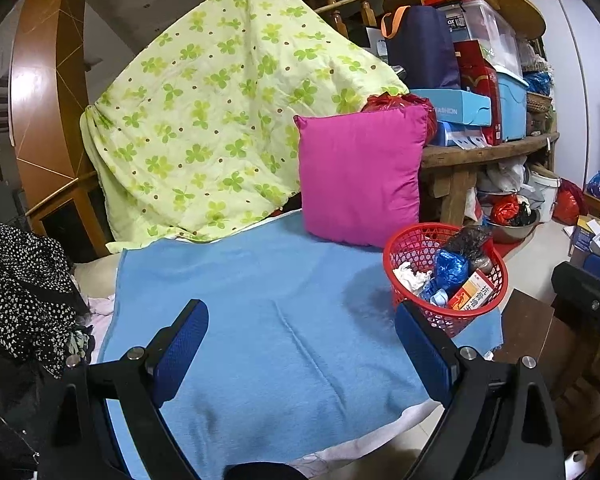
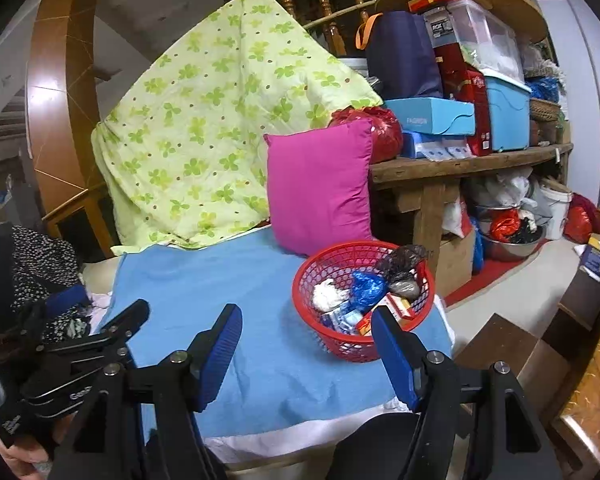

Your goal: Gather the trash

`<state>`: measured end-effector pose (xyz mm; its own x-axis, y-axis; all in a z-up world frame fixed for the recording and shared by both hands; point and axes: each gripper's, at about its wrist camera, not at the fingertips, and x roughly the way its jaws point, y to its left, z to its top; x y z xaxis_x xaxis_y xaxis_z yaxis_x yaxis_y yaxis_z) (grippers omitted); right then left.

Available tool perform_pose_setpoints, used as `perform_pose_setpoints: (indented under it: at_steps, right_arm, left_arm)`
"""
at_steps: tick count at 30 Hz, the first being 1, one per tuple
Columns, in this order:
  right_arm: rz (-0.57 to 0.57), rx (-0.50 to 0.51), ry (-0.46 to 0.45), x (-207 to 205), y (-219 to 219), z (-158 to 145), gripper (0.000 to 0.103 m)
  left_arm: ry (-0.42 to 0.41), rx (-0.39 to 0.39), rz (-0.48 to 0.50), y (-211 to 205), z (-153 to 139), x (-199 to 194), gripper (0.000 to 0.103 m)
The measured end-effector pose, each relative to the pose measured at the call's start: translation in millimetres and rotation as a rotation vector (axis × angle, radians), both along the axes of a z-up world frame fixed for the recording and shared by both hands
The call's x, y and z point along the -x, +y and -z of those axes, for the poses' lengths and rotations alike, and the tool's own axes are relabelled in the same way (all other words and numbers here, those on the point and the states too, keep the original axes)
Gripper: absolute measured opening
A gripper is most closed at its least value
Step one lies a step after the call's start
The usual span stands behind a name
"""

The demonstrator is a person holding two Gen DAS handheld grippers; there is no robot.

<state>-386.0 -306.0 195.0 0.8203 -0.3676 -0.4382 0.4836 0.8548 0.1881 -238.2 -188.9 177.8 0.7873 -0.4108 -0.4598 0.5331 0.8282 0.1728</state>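
Left wrist view: we look down our left claw (image 1: 302,334), its blue pads spread wide over the blue towel (image 1: 260,320) with nothing between them.
Basket, left view: the red basket (image 1: 404,240) sits at the towel's right edge, just beside the pink cushion (image 1: 360,176); it holds a white crumpled tissue (image 1: 410,274), a blue wrapper (image 1: 450,268), a dark plastic bag (image 1: 468,240) and an orange-and-white carton (image 1: 472,292).
Towel, left view: we find no loose scrap on the towel's bare part.
Right wrist view: our right claw (image 2: 306,340) stands partly open and empty, its right pad in front of the basket's (image 2: 312,268) near rim, not touching that we can tell.
Other claw, right view: the left claw (image 2: 100,320) shows at lower left, above the towel's (image 2: 220,280) left edge.
Step in hand: we judge the gathering all but finished, both claws free above the bed.
Next move: we judge it calls for a check of the floral quilt (image 2: 204,120) and the spotted dark cloth (image 2: 40,260) for missed scraps, or a grip on the basket rim to carry it off.
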Motion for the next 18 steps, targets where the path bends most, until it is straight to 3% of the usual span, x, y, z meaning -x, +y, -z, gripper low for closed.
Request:
perform_pose_setpoints:
  at_steps: [18]
  right_arm:
    - [0.025,-0.012,0.006,0.8,-1.6,4.0,0.071]
  left_arm:
    - [0.024,-0.017,-0.017,1.3,-2.1,5.1,0.094]
